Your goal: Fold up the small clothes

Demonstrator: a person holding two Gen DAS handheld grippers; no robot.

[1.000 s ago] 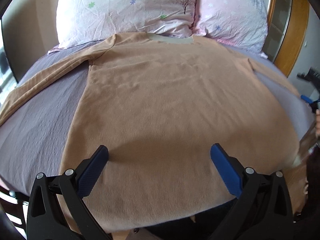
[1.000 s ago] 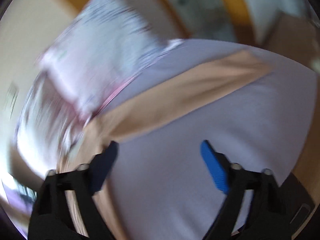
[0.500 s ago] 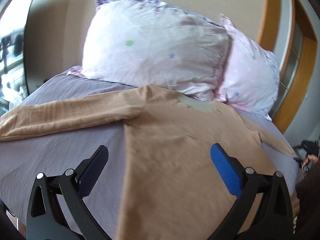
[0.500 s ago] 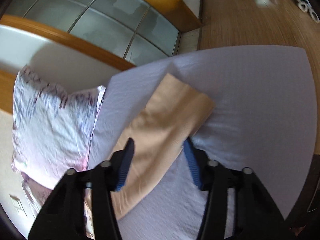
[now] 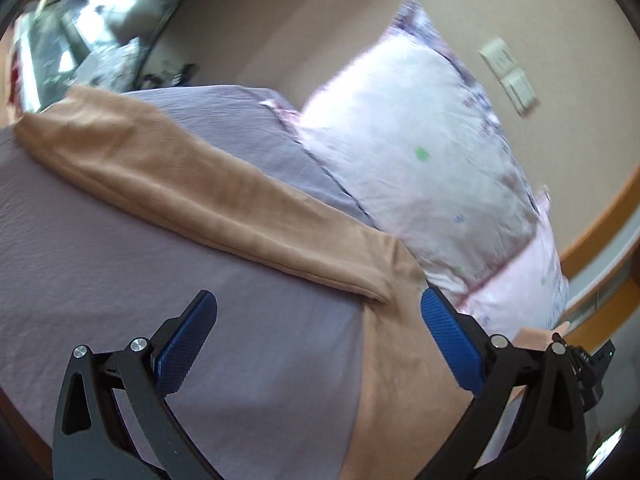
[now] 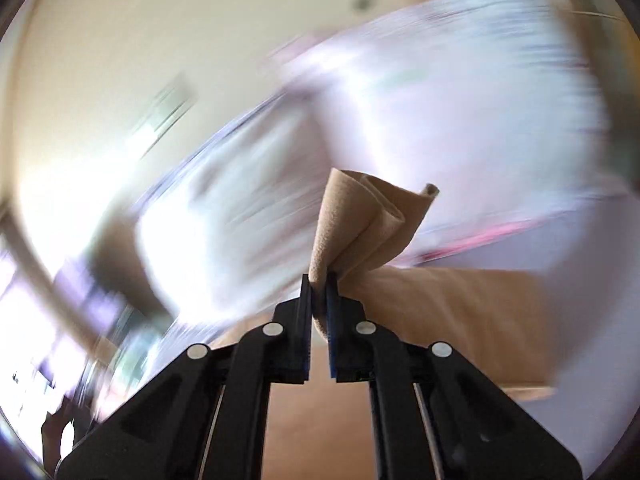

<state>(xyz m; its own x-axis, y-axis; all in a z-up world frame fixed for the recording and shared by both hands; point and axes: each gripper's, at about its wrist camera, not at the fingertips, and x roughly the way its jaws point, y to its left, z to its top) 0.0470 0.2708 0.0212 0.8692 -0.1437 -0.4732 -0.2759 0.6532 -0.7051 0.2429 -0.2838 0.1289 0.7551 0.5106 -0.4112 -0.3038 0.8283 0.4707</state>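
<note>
A tan long-sleeved shirt (image 5: 400, 360) lies flat on the bed's grey-purple sheet (image 5: 120, 280). Its left sleeve (image 5: 192, 188) stretches out to the upper left in the left wrist view. My left gripper (image 5: 316, 320) is open and empty, hovering above the sheet near the shirt's armpit. My right gripper (image 6: 319, 280) is shut on the end of the shirt's right sleeve (image 6: 360, 220), lifted off the bed with the cuff bunched above the jaws. The rest of that sleeve (image 6: 460, 312) trails down to the right. The right wrist view is heavily blurred.
Two pale floral pillows (image 5: 420, 160) lean against the beige wall at the head of the bed. A wall switch plate (image 5: 510, 76) is above them. A wooden door frame (image 5: 600, 220) stands to the right. Clutter and a window lie beyond the bed's left edge (image 5: 80, 40).
My right gripper has closed on the right sleeve end and lifted it, swinging fast. My left gripper has moved left over the shirt toward the left sleeve, staying open.
</note>
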